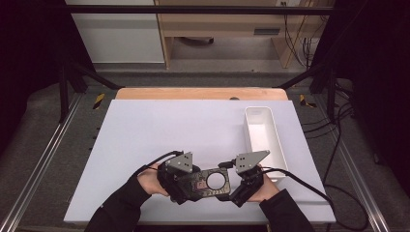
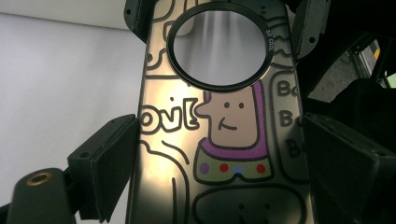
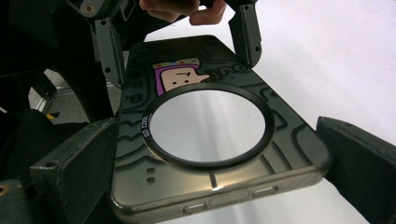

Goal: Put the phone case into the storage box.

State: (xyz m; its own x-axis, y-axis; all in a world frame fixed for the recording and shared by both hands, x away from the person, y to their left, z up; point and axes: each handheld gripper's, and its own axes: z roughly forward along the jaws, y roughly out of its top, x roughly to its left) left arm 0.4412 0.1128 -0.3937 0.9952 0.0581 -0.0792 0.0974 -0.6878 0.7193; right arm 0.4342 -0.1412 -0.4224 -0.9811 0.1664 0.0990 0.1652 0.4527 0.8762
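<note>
Glossy and slippery, the phone case (image 1: pixel 205 182) hangs just above the white tabletop (image 1: pixel 159 130) near its front edge, bridged between your two grippers. Your left gripper (image 2: pixel 219 154) has its fingers spread wide and clamped across the case's width at one end; your right gripper (image 3: pixel 219 154) brackets the ringed end, left pad touching (the far pad's contact I cannot tell). Keep both hands level and squeeze evenly, so the thin shell doesn't flex or twist. The white bin (image 1: pixel 263 140) sits near, to your right.

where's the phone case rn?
High view: the phone case hangs over the table's near edge, held between the left gripper and right gripper, left of the white bin.
</note>
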